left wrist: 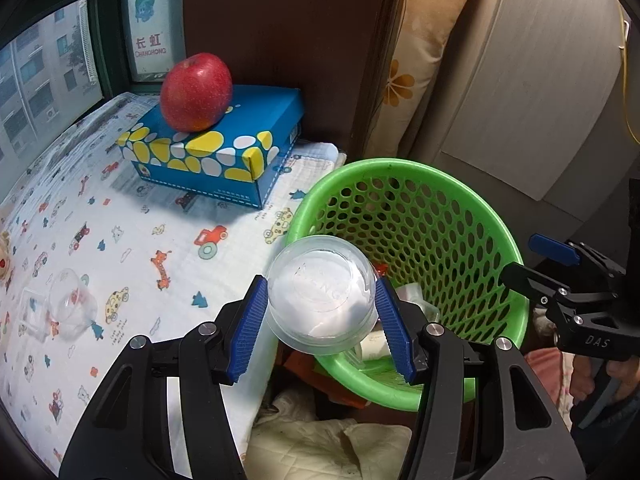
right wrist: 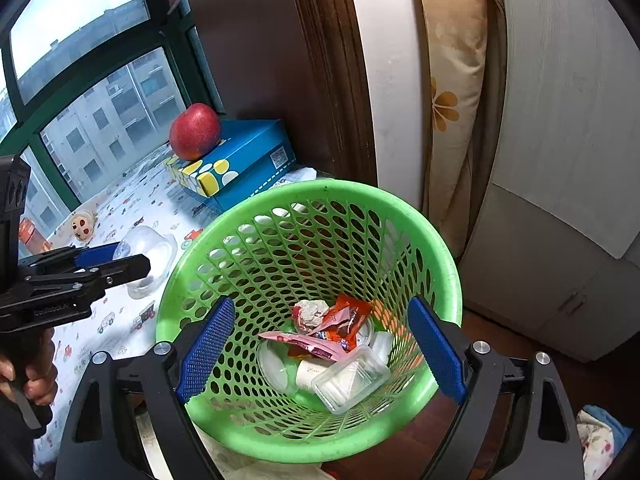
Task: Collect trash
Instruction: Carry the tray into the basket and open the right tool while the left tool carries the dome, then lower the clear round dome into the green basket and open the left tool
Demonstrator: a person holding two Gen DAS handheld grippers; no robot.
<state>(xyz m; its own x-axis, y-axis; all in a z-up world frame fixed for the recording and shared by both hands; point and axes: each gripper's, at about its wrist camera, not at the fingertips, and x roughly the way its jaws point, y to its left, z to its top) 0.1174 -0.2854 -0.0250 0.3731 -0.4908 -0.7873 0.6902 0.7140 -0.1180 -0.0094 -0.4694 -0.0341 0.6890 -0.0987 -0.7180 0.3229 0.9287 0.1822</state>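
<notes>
While the left gripper [left wrist: 322, 330] clamps a clear round plastic cup [left wrist: 322, 298] bottom-up just above the near rim of the green perforated plastic basket [left wrist: 460, 216], the right gripper [right wrist: 322, 350] hovers wide and empty over the basket's littered interior.

1 red apple [left wrist: 196, 91] sits atop a blue box [left wrist: 224, 148] (by the window [right wrist: 80, 92]).

The green basket's [right wrist: 308, 196] mouth stands open from above, with only trash low inside. The dark wooden post [left wrist: 280, 40] rises close behind it; the tissue box [left wrist: 216, 148] with the apple [left wrist: 196, 92] blocks the far bench corner.
</notes>
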